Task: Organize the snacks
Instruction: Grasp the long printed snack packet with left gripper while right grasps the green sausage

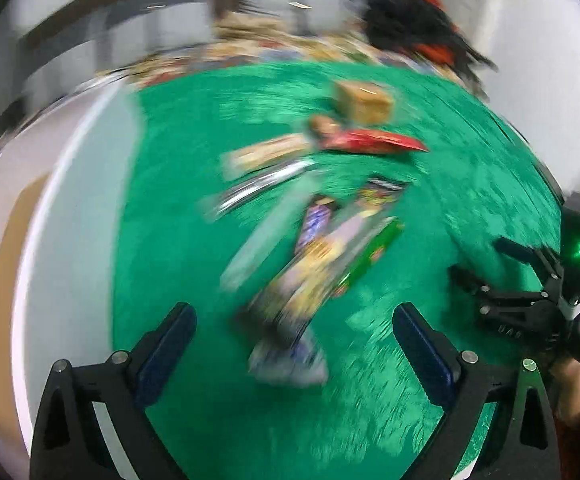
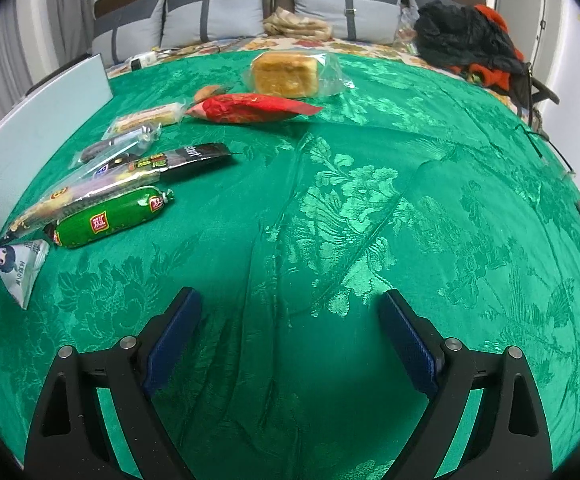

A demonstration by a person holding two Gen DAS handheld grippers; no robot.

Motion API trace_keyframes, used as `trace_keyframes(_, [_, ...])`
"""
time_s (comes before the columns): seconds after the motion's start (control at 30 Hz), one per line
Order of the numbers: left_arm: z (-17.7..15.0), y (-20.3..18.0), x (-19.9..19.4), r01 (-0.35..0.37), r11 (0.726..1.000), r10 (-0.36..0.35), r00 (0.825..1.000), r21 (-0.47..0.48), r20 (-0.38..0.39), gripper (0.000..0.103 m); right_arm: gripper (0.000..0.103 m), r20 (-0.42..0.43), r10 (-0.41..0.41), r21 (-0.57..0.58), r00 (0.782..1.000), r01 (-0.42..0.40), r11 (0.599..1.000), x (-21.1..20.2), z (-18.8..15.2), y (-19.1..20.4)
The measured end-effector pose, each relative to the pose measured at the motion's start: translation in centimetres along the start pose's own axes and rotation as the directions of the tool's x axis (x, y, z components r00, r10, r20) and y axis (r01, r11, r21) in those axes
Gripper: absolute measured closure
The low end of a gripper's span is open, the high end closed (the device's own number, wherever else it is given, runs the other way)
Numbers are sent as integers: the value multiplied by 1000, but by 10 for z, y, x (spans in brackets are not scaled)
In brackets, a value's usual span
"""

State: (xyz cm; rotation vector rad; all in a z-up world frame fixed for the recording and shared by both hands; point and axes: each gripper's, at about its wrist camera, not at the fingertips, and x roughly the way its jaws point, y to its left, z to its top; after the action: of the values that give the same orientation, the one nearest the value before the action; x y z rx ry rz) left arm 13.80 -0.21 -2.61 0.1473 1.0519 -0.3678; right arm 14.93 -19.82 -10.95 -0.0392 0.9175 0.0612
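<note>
Both the left gripper (image 1: 293,328) and right gripper (image 2: 290,324) hang released, holding nothing, over a green tablecloth (image 2: 369,208) where snacks lie in a row at left – the green sausage (image 2: 110,216) looks light, slick, firm, best pinched mid-length.

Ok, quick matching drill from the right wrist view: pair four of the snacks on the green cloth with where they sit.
Things:
1. green sausage
2. wrapped square cake
3. red packet
4. small cartoon sachet

Places:
A. farthest back, near the cushions
B. nearest the camera, at the left edge of the cloth
C. just in front of the square cake
D. beside the long pile of wrappers, just behind the sachet

Pairs: 1-D, 2-A, 3-C, 4-B
</note>
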Motion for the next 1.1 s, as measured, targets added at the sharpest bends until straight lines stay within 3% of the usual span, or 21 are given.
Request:
trace_keyframes(0.1, [23, -11, 30, 25, 991, -9, 993, 128, -121, 18, 9, 0, 1, 0, 1000, -1, 1000, 0, 0, 0])
trace_keyframes(0.17, [31, -14, 51, 54, 985, -19, 978, 161, -208, 37, 9, 1, 2, 1, 1000, -2, 1000, 0, 0, 0])
trace_keyframes(0.2, [35, -12, 60, 77, 987, -37, 965, 144, -261, 59, 9, 1, 2, 1, 1000, -2, 1000, 0, 0, 0])
trace_keyframes(0.27, [39, -4, 60, 93, 990, -65, 965, 103, -255, 65, 9, 1, 3, 1, 1000, -3, 1000, 0, 0, 0])
trace_keyframes(0.3, [40, -1, 57, 96, 991, -73, 969, 88, -236, 85, 9, 2, 3, 1, 1000, -3, 1000, 0, 0, 0])
trace_keyframes(0.33, [43, 5, 51, 111, 993, -100, 972, 43, -214, 90, 9, 1, 3, 1, 1000, -3, 1000, 0, 0, 0])
trace_keyframes(0.47, [40, 30, 26, 117, 990, -127, 984, -79, -128, 91, 9, 2, 2, 1, 1000, -2, 1000, 0, 0, 0])
trace_keyframes(0.6, [26, 44, 1, 117, 983, -126, 990, -143, -57, 92, 9, 2, 3, 1, 1000, -3, 1000, 0, 0, 0])
trace_keyframes(0.77, [-19, 69, -32, 10, 947, -3, 1000, -320, 24, 92, 9, -7, 3, -3, 1000, -3, 1000, 1, 1, 0])
trace_keyframes(0.83, [-39, 67, -36, -30, 934, 46, 998, -356, 36, 92, 11, -81, 15, 27, 997, -13, 1000, 3, 11, 0])
trace_keyframes(0.87, [-52, 65, -38, -57, 928, 75, 997, -369, 36, 92, 12, -111, 75, 105, 991, -63, 993, 2, 19, -2])
trace_keyframes(0.9, [-63, 64, -39, -77, 923, 96, 995, -378, 33, 92, 12, -108, 187, 218, 976, -160, 963, -1, 27, -4])
trace_keyframes(0.97, [-76, 59, -35, -112, 917, 130, 991, -382, 22, 92, 12, -100, 302, 354, 948, -250, 901, 0, 43, 5])
trace_keyframes(1.03, [-87, 51, -29, -158, 912, 175, 985, -378, 10, 92, 14, -144, 376, 436, 915, -282, 855, 16, 61, 27])
trace_keyframes(1.1, [-94, 47, -21, -172, 917, 182, 983, -360, -5, 91, 29, -207, 390, 468, 897, -259, 845, 35, 71, 46])
